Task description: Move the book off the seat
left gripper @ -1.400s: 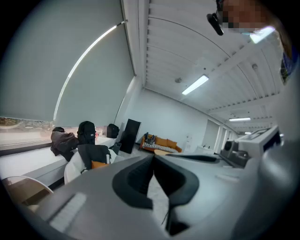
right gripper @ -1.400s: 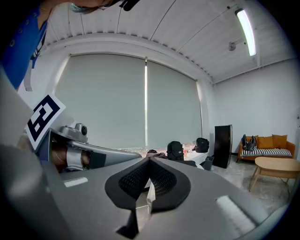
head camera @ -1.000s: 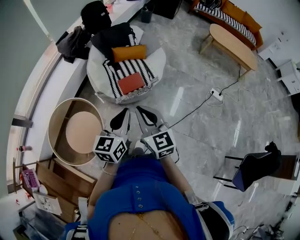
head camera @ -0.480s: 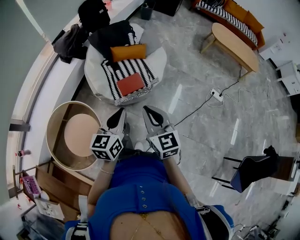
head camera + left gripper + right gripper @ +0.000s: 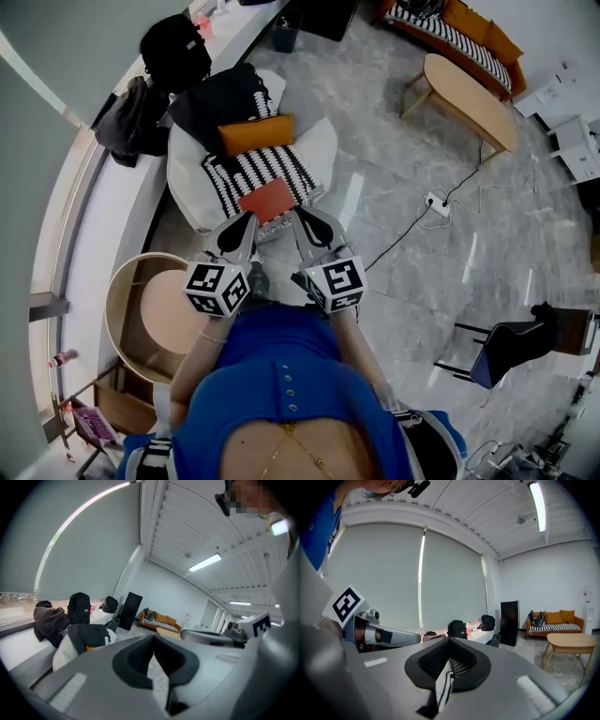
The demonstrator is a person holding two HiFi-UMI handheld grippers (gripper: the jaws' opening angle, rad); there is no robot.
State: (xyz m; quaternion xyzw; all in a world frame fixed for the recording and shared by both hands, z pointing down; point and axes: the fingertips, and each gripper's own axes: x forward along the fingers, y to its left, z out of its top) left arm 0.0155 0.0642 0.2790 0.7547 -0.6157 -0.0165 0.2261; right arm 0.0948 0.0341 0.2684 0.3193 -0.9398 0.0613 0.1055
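Both of my tongs are pinched shut with nothing in them. In the left gripper view the dark pads of my left tongs [image 5: 152, 638] meet along one line, and in the right gripper view those of my right tongs [image 5: 449, 643] do the same, with a sliver of striped cloth showing below them. From my head view, the left tongs [image 5: 249, 221] and right tongs [image 5: 300, 217] reach out side by side from my body, tips pointing away from me toward the white seat [image 5: 323, 141]. The red book [image 5: 266, 200] lies flat on the black-and-white striped throw [image 5: 258, 169], at the near edge of the seat. Its near edge sits just beyond and between my two tips; I cannot tell whether either tip touches it. Farther back on the throw rests an orange cushion [image 5: 256, 134], with a black garment [image 5: 217, 94] behind it. To my near left stands a round wooden side table [image 5: 122, 281]. A black backpack [image 5: 173, 47] and a dark jacket [image 5: 127, 122] sit on the ledge at far left. Across the marble floor [image 5: 394, 244] to the far right are an oval wooden table [image 5: 469, 89] and a sofa [image 5: 459, 28], well apart from the seat.
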